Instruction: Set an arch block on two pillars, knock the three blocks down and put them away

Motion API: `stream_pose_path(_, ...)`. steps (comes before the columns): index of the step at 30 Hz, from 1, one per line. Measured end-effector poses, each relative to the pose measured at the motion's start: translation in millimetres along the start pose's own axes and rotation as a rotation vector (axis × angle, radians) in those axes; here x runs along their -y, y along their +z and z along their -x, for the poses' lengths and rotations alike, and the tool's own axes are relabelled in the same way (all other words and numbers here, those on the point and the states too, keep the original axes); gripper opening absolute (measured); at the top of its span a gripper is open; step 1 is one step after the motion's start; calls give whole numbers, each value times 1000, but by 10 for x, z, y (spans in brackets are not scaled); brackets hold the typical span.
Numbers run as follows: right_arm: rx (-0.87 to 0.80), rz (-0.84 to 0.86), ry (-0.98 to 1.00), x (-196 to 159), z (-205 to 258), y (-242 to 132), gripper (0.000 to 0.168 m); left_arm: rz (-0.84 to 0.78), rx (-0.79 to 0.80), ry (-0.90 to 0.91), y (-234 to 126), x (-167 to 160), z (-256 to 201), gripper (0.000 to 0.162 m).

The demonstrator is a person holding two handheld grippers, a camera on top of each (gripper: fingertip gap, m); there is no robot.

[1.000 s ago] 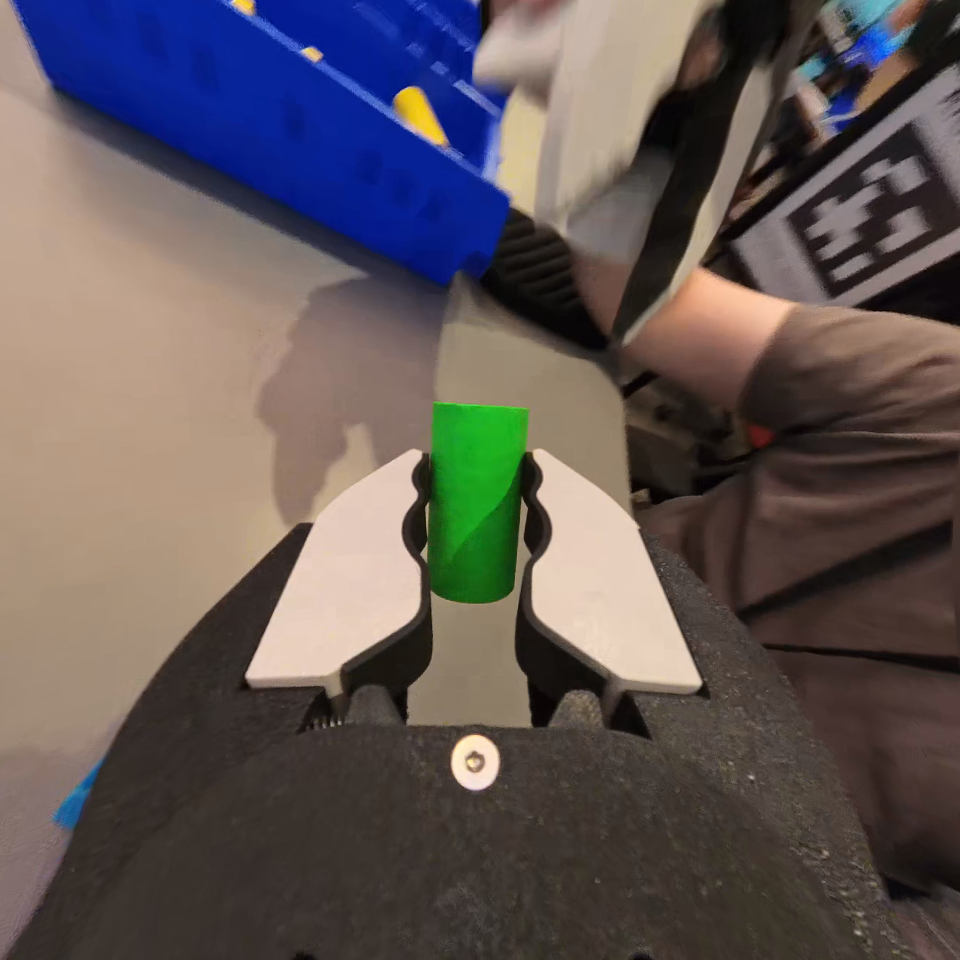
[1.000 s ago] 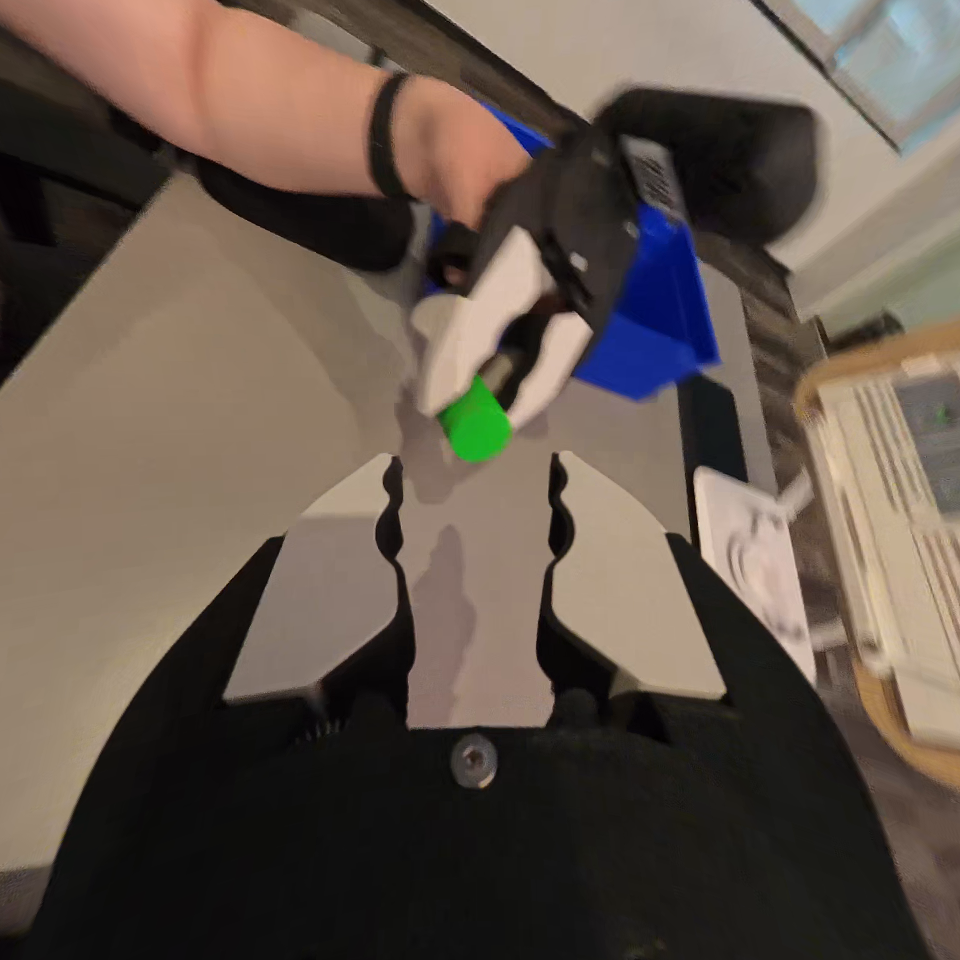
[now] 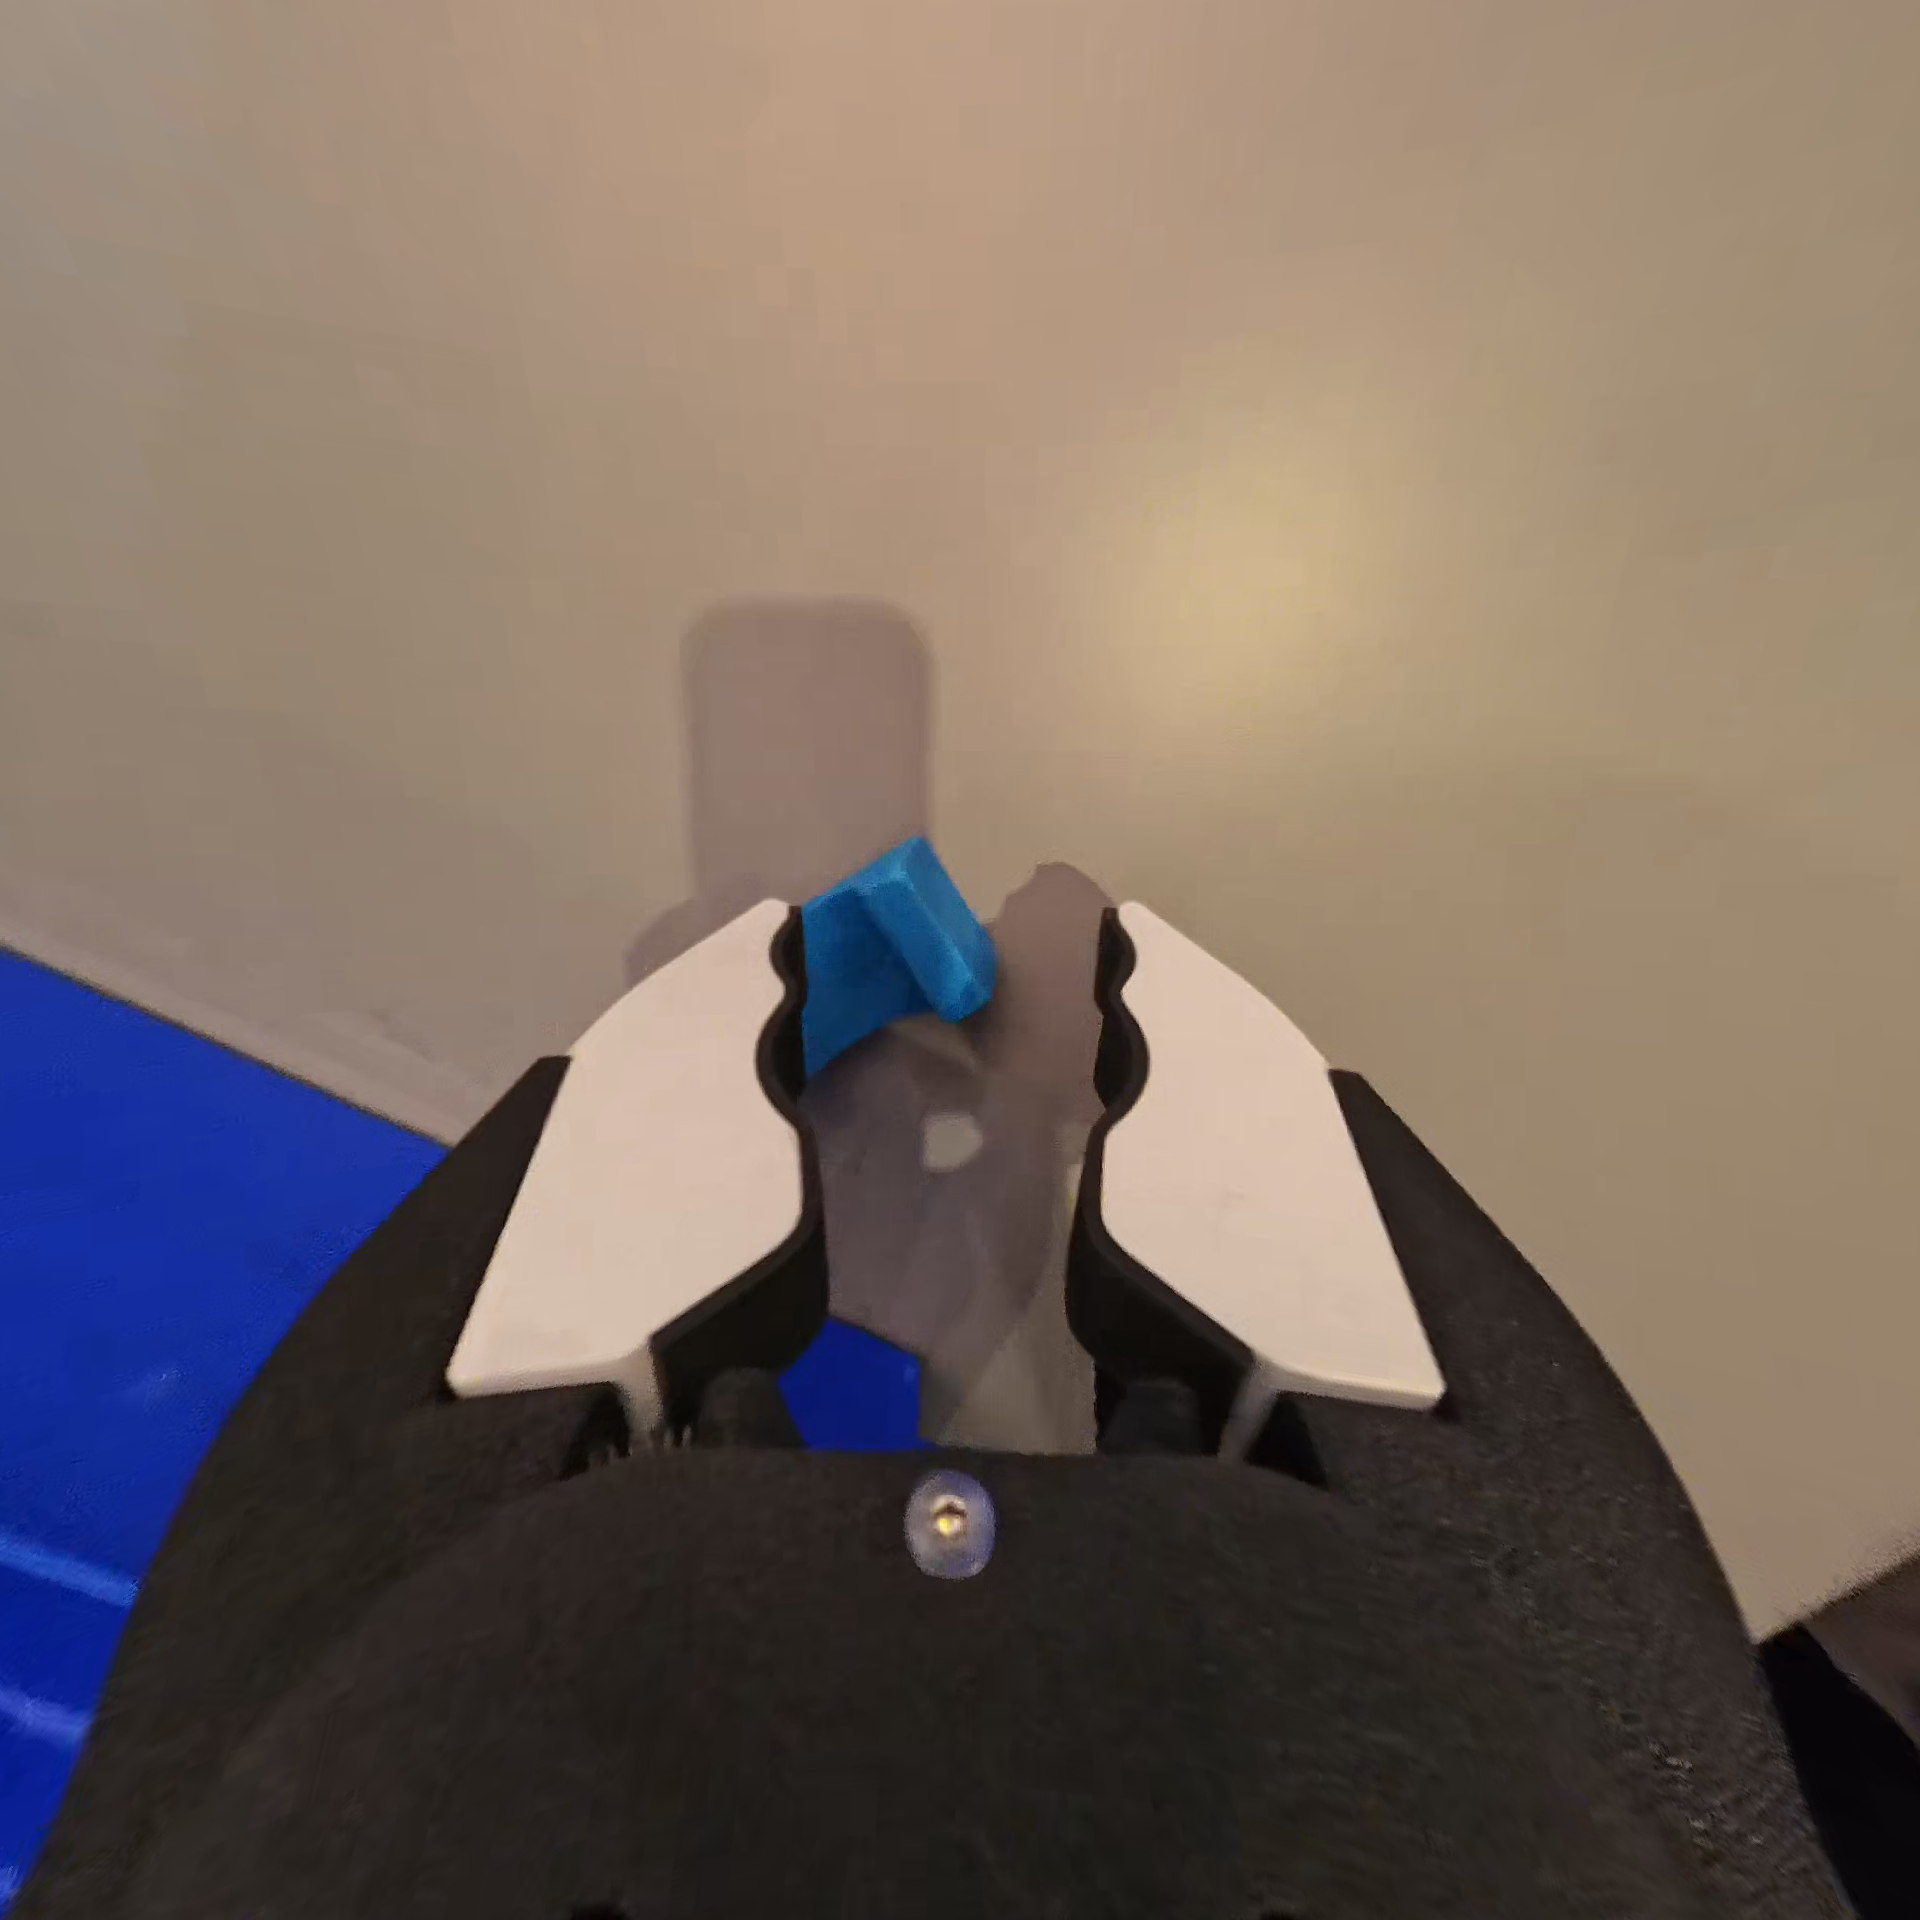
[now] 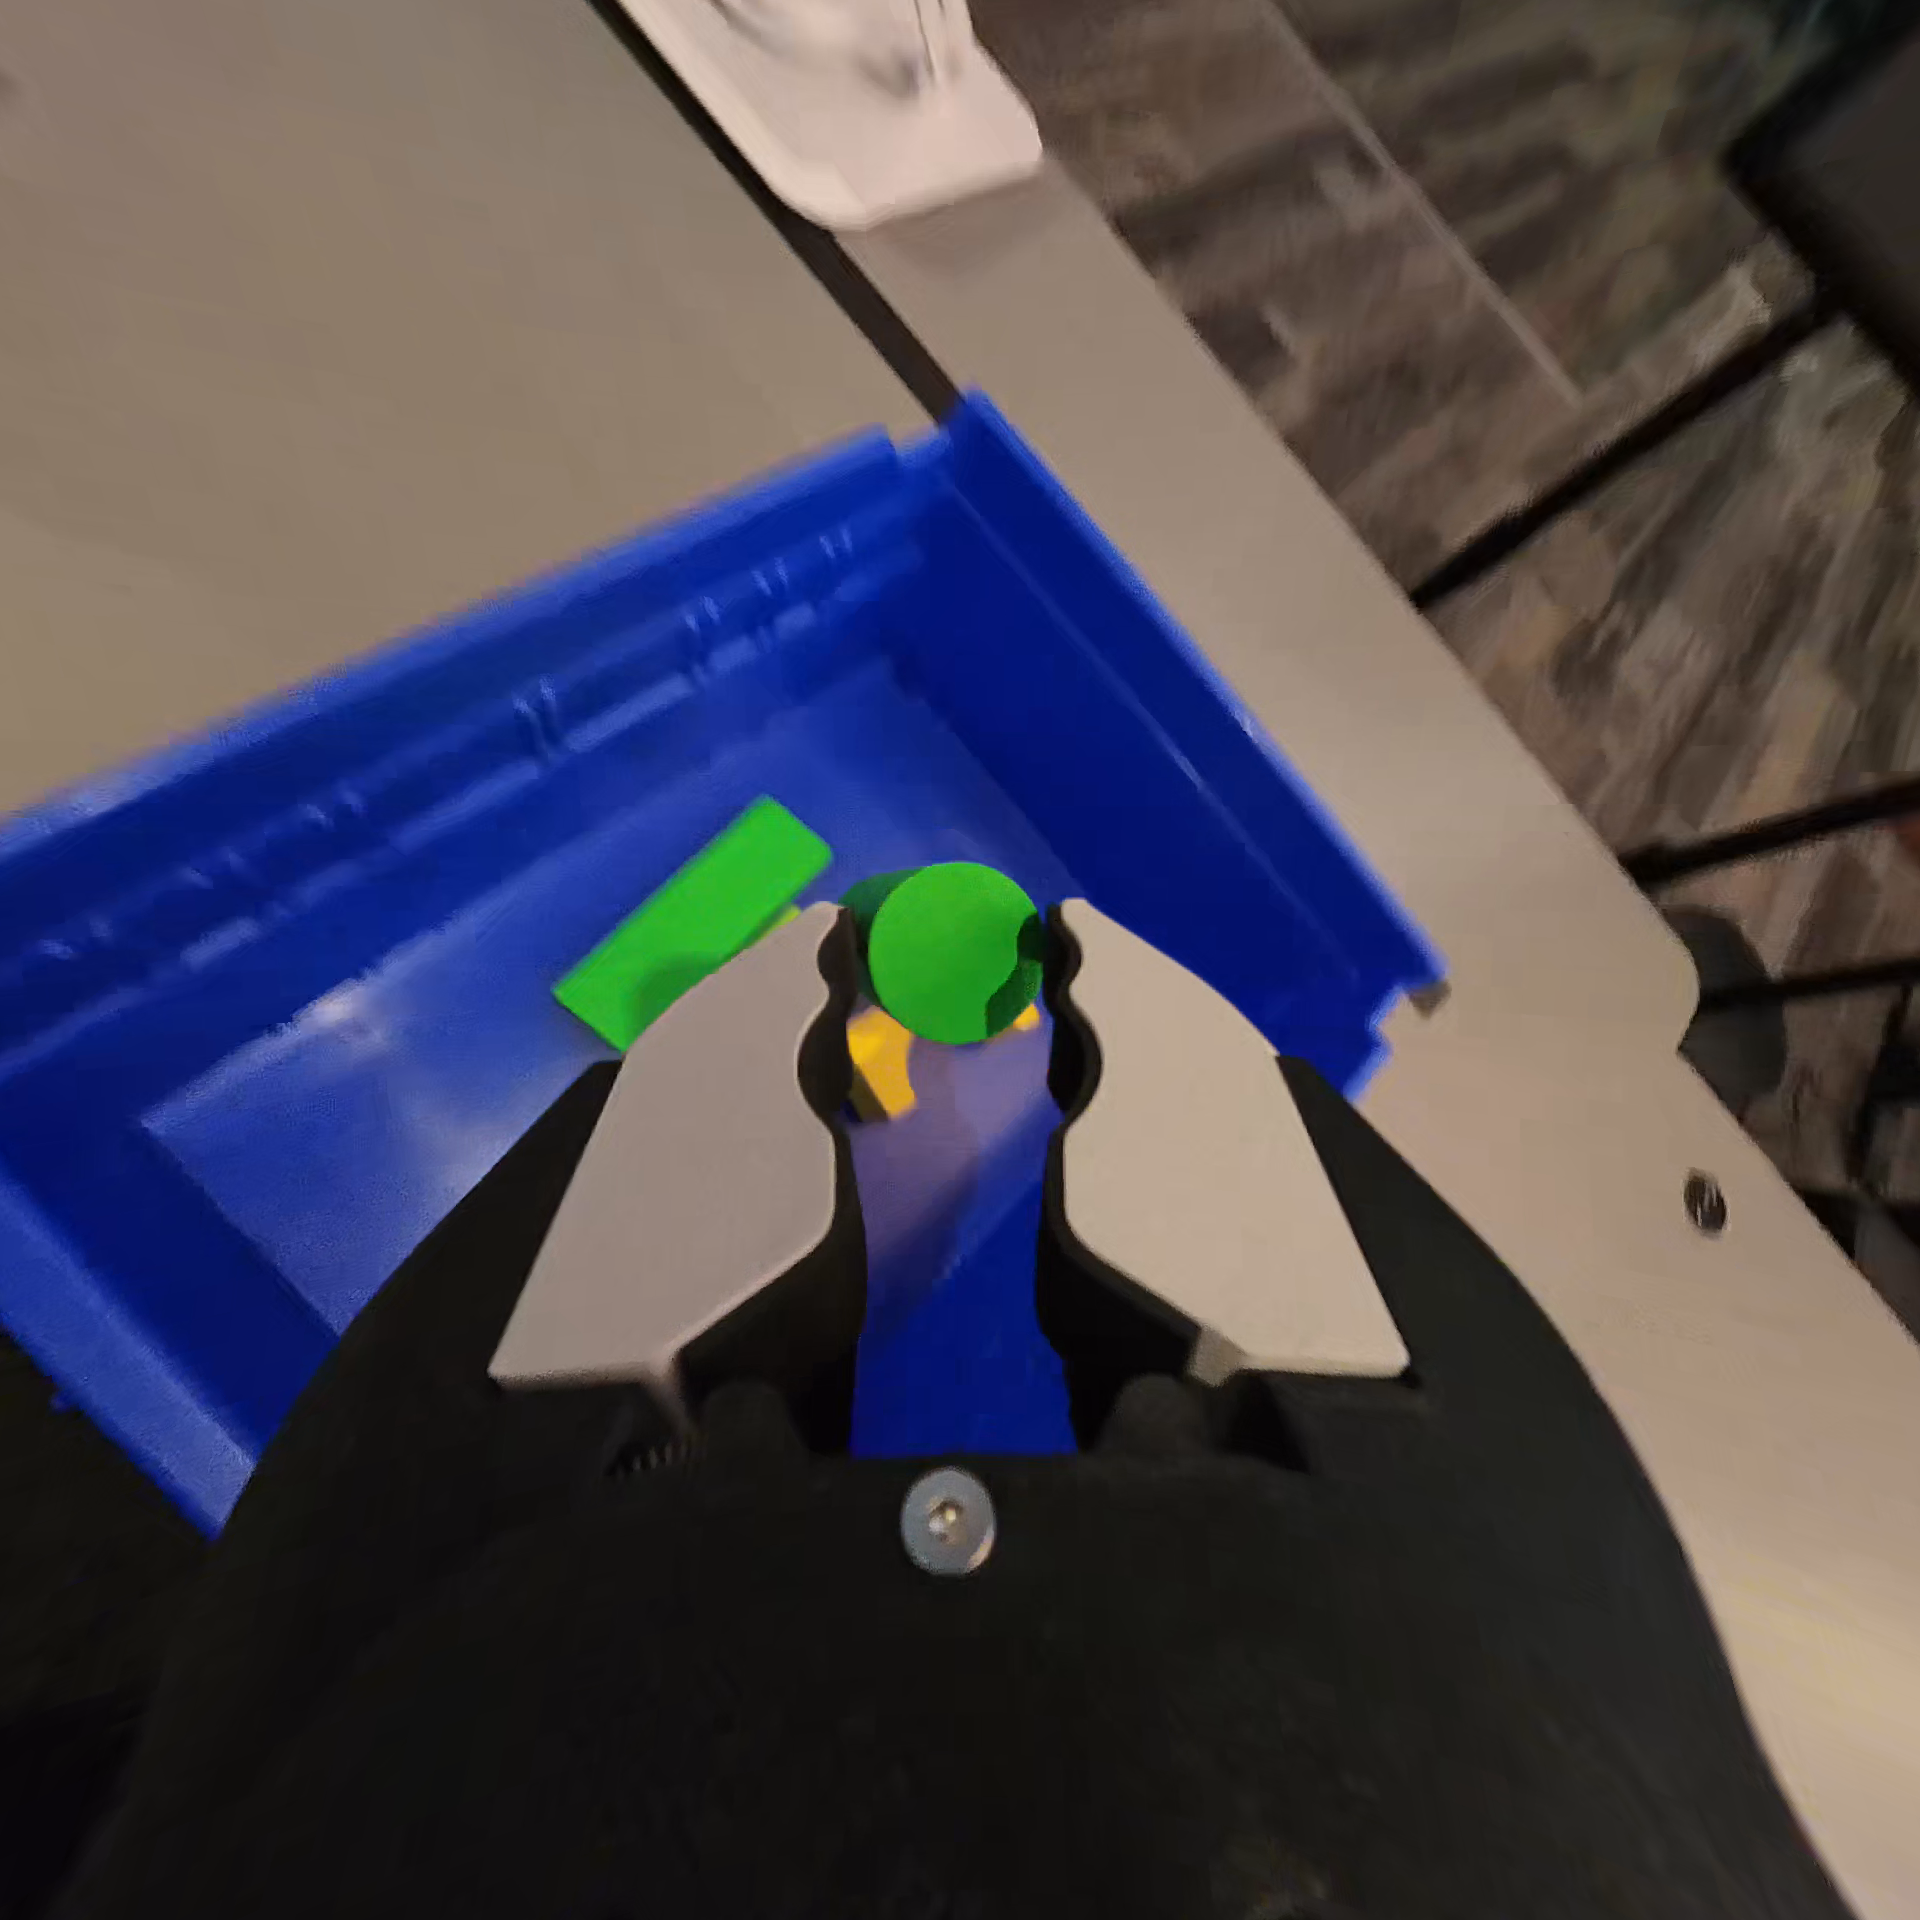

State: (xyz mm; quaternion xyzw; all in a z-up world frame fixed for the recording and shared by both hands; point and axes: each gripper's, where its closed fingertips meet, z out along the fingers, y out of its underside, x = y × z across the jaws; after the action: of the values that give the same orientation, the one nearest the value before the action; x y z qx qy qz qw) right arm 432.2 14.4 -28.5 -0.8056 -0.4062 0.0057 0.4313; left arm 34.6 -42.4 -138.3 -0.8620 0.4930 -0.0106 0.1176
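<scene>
The left gripper hangs over the pale grey table with its jaws spread wide. A light blue block lies tilted on the table at the tips, close against the left finger; whether they touch is hard to tell through the blur. The right finger stands well clear of it. A dark blue bin fills the lower left corner.

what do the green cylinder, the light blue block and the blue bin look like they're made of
Green cylinder, between the right tongs: matte and evenly coloured, no grain showing; painted wood or plastic, unclear which.
Light blue block, on the table by the open left tongs: slightly grainy matte faces, perhaps painted wood or printed plastic.
Blue bin: moulded plastic, judging by its glossy highlights and ribbed walls.
</scene>
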Motion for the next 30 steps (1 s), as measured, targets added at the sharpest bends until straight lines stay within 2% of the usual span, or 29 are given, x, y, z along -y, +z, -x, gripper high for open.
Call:
stream_pose_path(2,17,69,37,-231,-25,33,35,45,67,-6,50,-50,77,46)
stream_pose_path(4,50,131,66,-400,3,90,36,71,85,4,90,-72,73,44)
stream_pose_path(6,88,178,87,-515,58,144,37,86,81,12,130,-82,40,34)
stream_pose_path(9,33,201,107,-529,-32,156,50,96,147,22,139,-79,90,25)
stream_pose_path(14,-33,-1,50,-23,-87,17,51,100,145,58,85,-72,43,21)
stream_pose_path(18,33,-157,-62,489,185,-1,51,-29,128,48,-173,67,83,20)
stream_pose_path(22,162,-362,-193,1180,722,31,50,-269,-50,52,-609,274,-72,20)
stream_pose_path(26,298,-580,-351,1844,1534,40,51,-579,-281,25,-1187,511,-275,20)
stream_pose_path(30,232,-716,-538,2222,2200,56,53,-845,-429,-30,-1677,690,-375,20)
